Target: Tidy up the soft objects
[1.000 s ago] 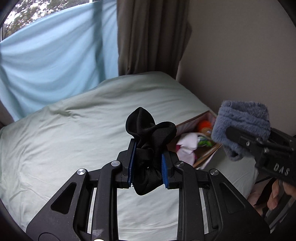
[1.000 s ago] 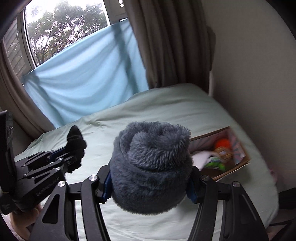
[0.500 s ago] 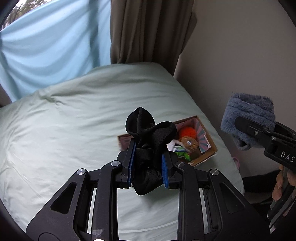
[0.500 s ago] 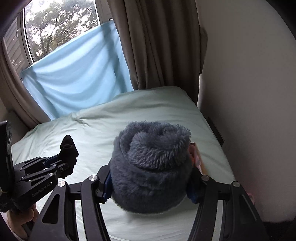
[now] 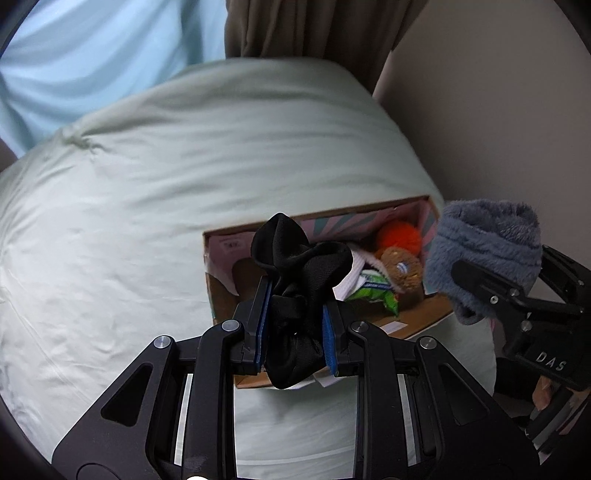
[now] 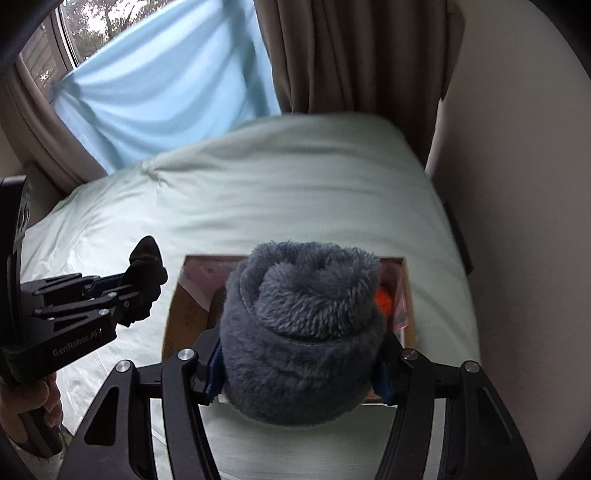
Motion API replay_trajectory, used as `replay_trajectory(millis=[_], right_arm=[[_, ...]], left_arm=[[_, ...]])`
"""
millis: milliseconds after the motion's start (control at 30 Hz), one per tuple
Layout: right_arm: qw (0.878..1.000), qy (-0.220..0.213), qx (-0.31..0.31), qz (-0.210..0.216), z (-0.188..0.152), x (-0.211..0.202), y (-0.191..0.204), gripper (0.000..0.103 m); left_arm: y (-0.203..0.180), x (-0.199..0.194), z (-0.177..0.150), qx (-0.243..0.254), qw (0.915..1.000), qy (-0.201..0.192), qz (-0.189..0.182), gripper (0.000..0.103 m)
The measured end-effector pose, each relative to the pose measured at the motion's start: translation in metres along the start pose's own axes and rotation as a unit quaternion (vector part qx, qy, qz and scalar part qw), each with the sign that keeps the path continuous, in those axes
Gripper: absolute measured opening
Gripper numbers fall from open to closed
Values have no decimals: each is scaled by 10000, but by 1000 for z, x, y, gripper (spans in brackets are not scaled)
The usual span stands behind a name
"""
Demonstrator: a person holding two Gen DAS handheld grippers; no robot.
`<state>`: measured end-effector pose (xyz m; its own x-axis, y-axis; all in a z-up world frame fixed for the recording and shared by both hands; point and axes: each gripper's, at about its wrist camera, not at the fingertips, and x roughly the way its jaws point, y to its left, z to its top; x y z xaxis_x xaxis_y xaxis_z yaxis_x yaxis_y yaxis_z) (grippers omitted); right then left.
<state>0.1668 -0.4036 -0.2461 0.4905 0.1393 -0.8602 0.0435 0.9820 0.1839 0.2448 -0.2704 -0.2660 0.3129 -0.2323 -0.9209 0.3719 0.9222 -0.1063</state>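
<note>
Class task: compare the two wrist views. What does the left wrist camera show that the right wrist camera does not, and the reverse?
Left only: brown plush toy and white cloth inside the box. Right only: window with trees; bare hand on a handle. Shared: open cardboard box on the pale green bed, orange pompom, black sock in the left gripper, rolled grey fleece in the right gripper.

Bunched black sock (image 5: 295, 295) and rolled fuzzy grey sock (image 6: 299, 325), both above open cardboard box (image 5: 221, 295)
</note>
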Motion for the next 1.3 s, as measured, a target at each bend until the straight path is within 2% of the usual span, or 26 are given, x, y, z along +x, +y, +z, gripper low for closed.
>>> replay_trajectory(millis=[167, 367, 467, 533, 567, 600, 667, 733, 833, 1100, 1200, 1300], right_arm=[[9989, 389, -220, 121, -1, 33, 1, 58], [9951, 582, -776, 196, -7, 68, 5, 59], [9923, 773, -942, 215, -11, 89, 8, 59], [9902, 834, -1074, 325, -15, 97, 11, 62], [9885, 877, -1165, 400, -18, 100, 13, 66], [9872, 909, -1232, 445, -20, 103, 14, 69], [9849, 1008, -1326, 470, -25, 106, 17, 83], [9851, 1042, -1294, 434, -28, 105, 16, 87], [9872, 989, -1237, 207, -31, 100, 10, 87], [9920, 721, -1032, 80, -30, 73, 2, 87], [9937, 565, -963, 85, -29, 57, 3, 87], [9950, 514, -806, 289, -26, 44, 5, 87]], left_arm=[[4, 34, 9, -33, 9995, 300, 15, 21], [8, 77, 18, 26, 9980, 624, 62, 21], [10, 94, 22, 34, 9971, 757, 68, 27], [10, 102, 25, 67, 9968, 797, 51, 43], [10, 104, 27, 61, 9967, 810, 6, 69], [11, 106, 28, 32, 9962, 862, -73, 101], [11, 108, 29, 7, 9959, 892, -142, 103], [11, 107, 30, 51, 9959, 902, -75, 103], [10, 104, 30, 101, 9960, 886, -6, 103], [12, 80, 24, 23, 9976, 687, 59, 103], [10, 63, 21, 40, 9985, 538, 114, 103], [11, 41, 16, 47, 9989, 394, 241, 103]])
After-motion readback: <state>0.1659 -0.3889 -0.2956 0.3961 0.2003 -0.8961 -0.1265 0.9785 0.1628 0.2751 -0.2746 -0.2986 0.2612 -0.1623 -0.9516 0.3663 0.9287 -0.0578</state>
